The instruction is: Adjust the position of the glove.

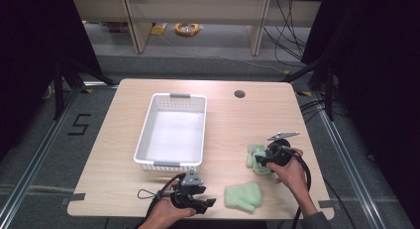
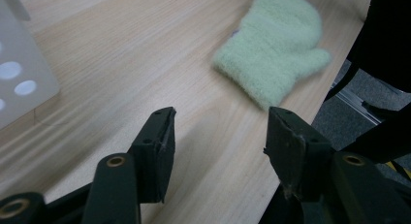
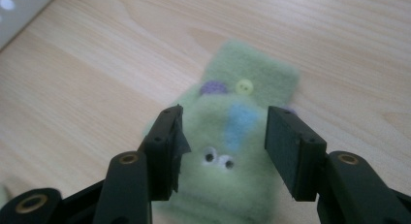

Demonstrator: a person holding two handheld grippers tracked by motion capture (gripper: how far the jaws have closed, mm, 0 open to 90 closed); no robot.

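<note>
You are lining your right gripper (image 3: 220, 151), jaws apart, over the decorated mitten (image 3: 232, 136); lower and close, while your left gripper (image 2: 218, 151) waits empty, jaws apart, near the plain mitten (image 2: 274, 49).

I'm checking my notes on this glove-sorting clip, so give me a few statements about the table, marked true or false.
1. The white perforated plastic basket is empty. True.
2. Both fuzzy green mittens lie inside it. False: both lie on the table.
3. The right gripper hovers, jaws open, above the mitten with googly eyes and buttons. True.
4. The left gripper clamps the plain green mitten. False: its jaws are open with only bare tabletop between them.
</note>
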